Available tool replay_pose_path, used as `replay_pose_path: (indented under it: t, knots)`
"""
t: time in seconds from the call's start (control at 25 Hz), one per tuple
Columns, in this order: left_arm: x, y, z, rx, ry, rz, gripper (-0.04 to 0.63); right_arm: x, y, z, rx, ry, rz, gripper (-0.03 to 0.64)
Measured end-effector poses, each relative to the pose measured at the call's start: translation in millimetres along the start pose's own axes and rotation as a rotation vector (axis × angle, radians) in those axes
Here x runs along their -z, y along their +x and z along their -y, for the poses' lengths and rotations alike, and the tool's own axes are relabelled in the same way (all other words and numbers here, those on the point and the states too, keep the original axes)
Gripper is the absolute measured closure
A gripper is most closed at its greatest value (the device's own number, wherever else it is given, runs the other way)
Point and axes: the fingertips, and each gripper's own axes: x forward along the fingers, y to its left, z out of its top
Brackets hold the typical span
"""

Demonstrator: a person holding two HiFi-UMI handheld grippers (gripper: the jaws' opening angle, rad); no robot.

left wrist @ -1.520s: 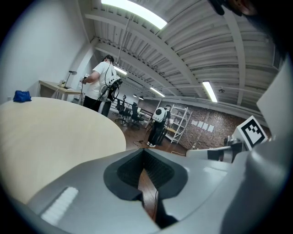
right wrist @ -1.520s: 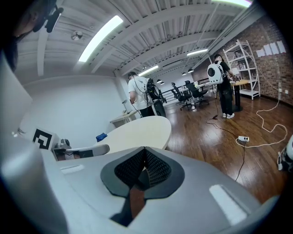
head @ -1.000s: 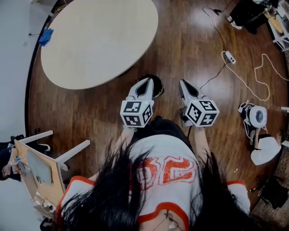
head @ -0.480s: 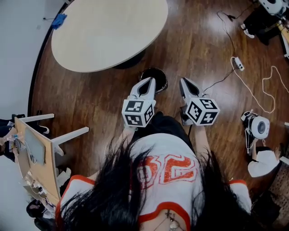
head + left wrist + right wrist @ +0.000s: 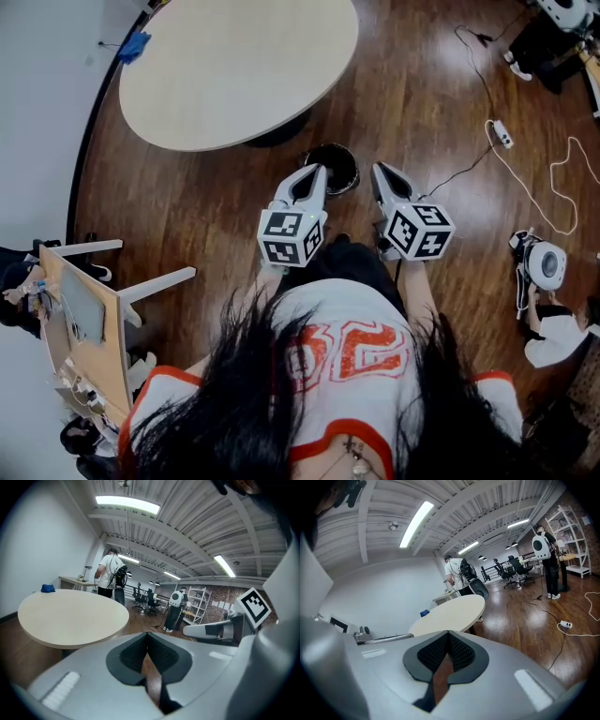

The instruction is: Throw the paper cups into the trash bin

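Note:
A small black trash bin [image 5: 336, 161] stands on the wood floor by the foot of the round beige table [image 5: 234, 66]. No paper cup shows in any view. My left gripper [image 5: 317, 172] is held at waist height, shut and empty, its tip over the bin's near left rim in the head view. My right gripper [image 5: 382, 171] is beside it to the right, also shut with nothing in it. In the left gripper view the left gripper [image 5: 146, 634] points past the table [image 5: 70, 616]. The right gripper [image 5: 448, 633] points toward the table [image 5: 450, 613] too.
A blue object [image 5: 134, 45] lies at the table's far edge. A wooden chair [image 5: 84, 319] stands at my left. A power strip with cables [image 5: 503, 133] and a white round device [image 5: 544, 264] lie on the floor at right. People stand far off [image 5: 110, 576].
The head view has shifted, so the table and bin now sit further right in the picture. Both grippers stay shut, side by side in front of me.

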Motion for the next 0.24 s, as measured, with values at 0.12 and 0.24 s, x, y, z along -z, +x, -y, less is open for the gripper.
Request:
replay_pose_path:
  t: [0.12, 0.24]
  knots:
    - [-0.5, -6.9, -1.1, 0.008, 0.007, -0.007, 0.595, 2.6, 0.1, -9.3, -0.004, 0.004, -0.001, 0.615]
    - [-0.2, -14.3, -3.6, 0.021, 0.013, -0.012, 0.595, 5.1, -1.2, -19.7, -0.003, 0.008, 0.004, 0.615]
